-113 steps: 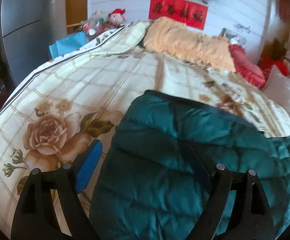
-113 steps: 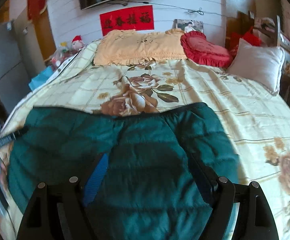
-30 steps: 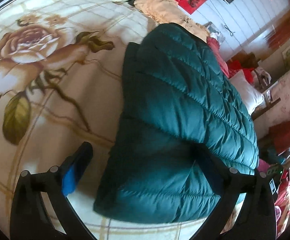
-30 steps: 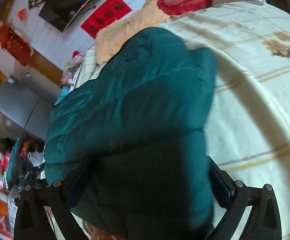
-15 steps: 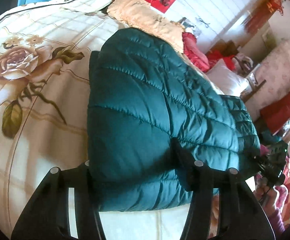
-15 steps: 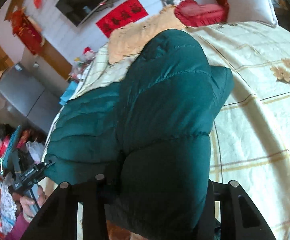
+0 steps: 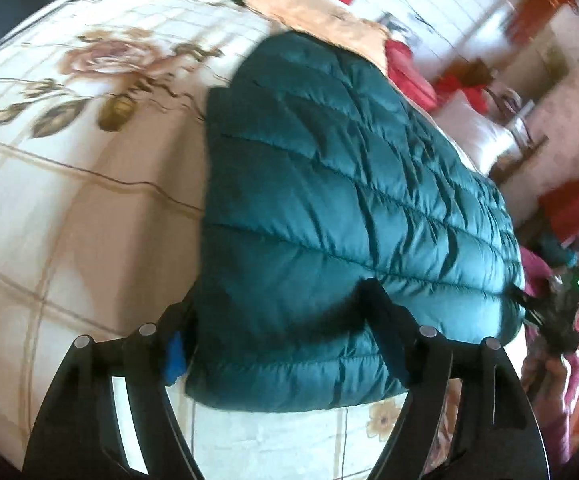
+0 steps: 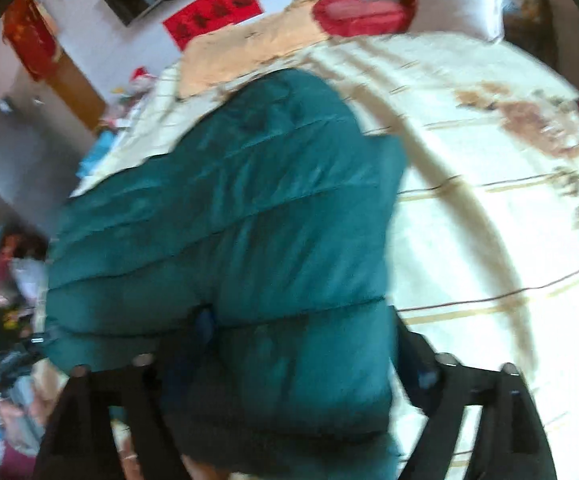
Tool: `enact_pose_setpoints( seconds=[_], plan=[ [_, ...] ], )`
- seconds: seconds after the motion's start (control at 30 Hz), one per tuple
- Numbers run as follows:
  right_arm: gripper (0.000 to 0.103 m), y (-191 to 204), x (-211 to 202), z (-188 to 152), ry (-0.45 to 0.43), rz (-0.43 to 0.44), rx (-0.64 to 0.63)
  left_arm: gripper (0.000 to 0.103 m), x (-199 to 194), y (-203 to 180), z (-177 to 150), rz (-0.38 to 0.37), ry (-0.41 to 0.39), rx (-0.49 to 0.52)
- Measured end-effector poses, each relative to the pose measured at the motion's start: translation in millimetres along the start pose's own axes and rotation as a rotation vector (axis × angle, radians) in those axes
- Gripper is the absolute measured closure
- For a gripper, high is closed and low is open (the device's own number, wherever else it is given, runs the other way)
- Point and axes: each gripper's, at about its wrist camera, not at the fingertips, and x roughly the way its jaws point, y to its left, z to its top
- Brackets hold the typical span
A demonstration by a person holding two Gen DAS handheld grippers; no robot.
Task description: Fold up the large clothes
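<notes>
Left gripper (image 7: 281, 320): jaws opening, end of the folded teal quilted jacket (image 7: 329, 200) between them. Near finger sits at the jacket's left edge, the other finger is dug into the padding; frames too blurred to say if the pads press.

Right gripper (image 8: 301, 344): jaws also opening, the other end of the jacket (image 8: 241, 232) between them. Left finger is sunk in a crease, right finger just beside the jacket's right edge. Grip likewise unclear.

Jacket lies folded in a thick bundle on the bed, on the cream rose-print bedspread (image 7: 69, 184), near the edge closest to the cameras, long axis running across from one gripper to the other.

Beyond it: more bare bedspread (image 8: 489, 240), then a tan fringed pillow cover (image 8: 249, 48), a red cushion (image 8: 357, 12) and a white pillow (image 8: 457, 4) at the head. Wall behind carries a red banner (image 8: 213, 12).
</notes>
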Motion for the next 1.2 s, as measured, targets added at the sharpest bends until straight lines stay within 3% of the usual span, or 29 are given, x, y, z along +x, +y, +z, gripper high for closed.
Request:
enact_pose_setpoints(
  seconds=[0.17, 0.4, 0.83, 1.2],
  plan=[
    [0.017, 14, -43, -2, -0.120, -0.141, -0.046, 0.027, -38, -16, -13, 0.155, -0.110, 0.060],
    [0.017, 40, -82, -30, -0.198, -0.130, -0.101, 0.027, -61, -60, -31, 0.256, -0.232, 0.184],
    [0.011, 133, -67, -75, -0.215, -0.107, -0.234, 0.027, -52, -115, -56, 0.245, -0.265, 0.259],
    [0.006, 155, -56, -85, -0.209, -0.087, -0.237, 0.027, -40, -121, -69, 0.262, -0.247, 0.275]
  ],
)
